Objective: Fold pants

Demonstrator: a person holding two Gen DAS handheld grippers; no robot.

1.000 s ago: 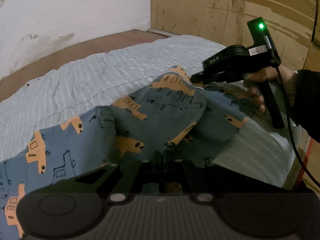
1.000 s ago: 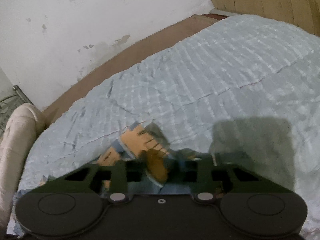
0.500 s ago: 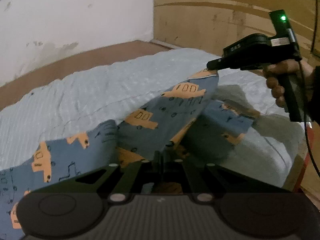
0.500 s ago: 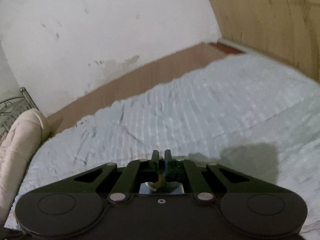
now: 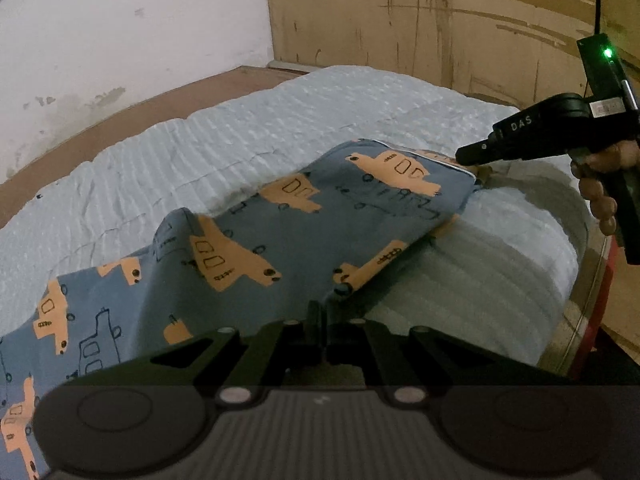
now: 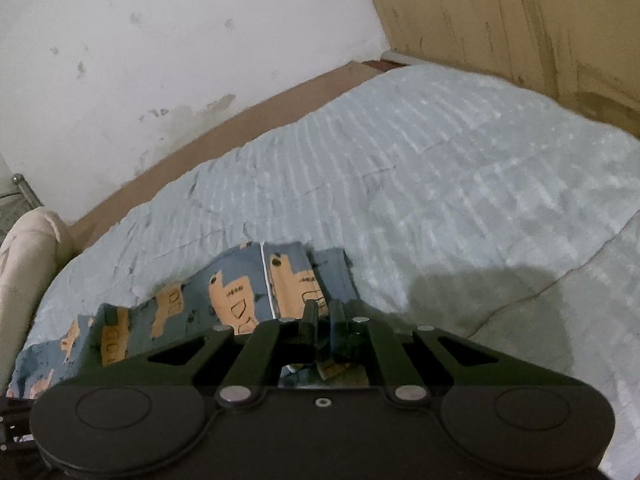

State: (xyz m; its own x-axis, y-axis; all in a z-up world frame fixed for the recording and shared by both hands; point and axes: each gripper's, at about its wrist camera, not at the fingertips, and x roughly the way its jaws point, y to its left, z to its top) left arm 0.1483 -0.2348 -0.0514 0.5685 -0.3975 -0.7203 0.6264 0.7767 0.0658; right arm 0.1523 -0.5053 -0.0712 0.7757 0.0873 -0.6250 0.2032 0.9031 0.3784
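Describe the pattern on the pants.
The pants are blue with orange vehicles and dark outline drawings, seen best in the left wrist view.

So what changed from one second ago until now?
The right gripper carried its corner of the pants rightward, stretching the bunched cloth out flat; its jaws, just reopening slightly, stay pinched on that corner. The left gripper stays shut on the near edge.

Your pants (image 5: 280, 236) lie on the bedspread (image 5: 248, 136), running from lower left to centre right of the left wrist frame. The wall (image 5: 120, 32) stands behind, upper left; the wooden panel (image 5: 420, 20) upper right.
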